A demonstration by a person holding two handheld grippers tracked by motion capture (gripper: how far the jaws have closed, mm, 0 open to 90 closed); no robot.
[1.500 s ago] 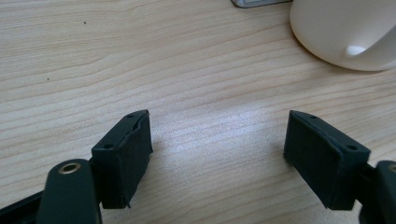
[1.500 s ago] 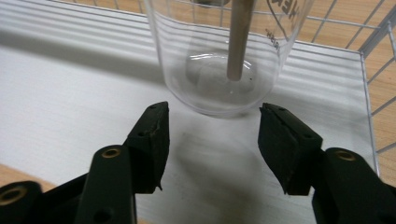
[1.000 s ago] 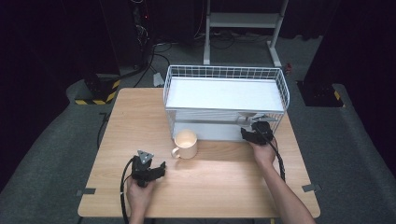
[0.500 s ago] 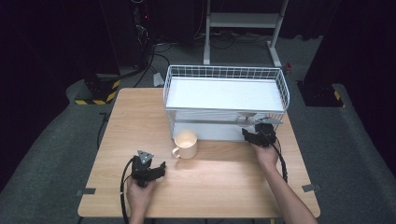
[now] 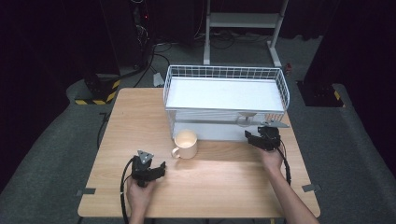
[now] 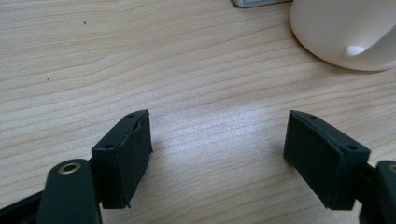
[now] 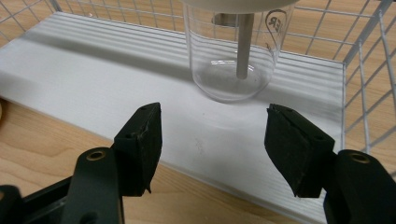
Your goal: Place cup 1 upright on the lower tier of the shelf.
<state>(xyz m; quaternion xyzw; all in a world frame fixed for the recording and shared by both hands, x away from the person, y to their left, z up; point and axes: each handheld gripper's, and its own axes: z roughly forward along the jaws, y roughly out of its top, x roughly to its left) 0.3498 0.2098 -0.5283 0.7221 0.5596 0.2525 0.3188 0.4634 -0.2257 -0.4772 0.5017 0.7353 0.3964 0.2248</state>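
A cream mug (image 5: 185, 143) stands on the wooden table (image 5: 140, 116), just in front of a white wire rack (image 5: 226, 74). My left gripper (image 5: 150, 169) rests open near the front left, a little short of the mug; in the left gripper view its jaws (image 6: 217, 140) are spread over bare wood, with the mug (image 6: 345, 32) at the upper right. My right gripper (image 5: 261, 136) is open at the rack's front right corner. In the right gripper view its jaws (image 7: 212, 126) face a clear glass (image 7: 232, 56) that stands on the rack's white lower shelf (image 7: 93, 65).
The rack's upper shelf (image 5: 224, 93) overhangs the glass, and wire walls (image 7: 369, 70) close in on its right. A grey post (image 7: 243, 44) stands behind the glass. Cables, a white stand (image 5: 243, 21) and dark floor lie beyond the table.
My right gripper has drifted slightly right and nearer the table's front, still open. The left gripper and the mug have not moved.
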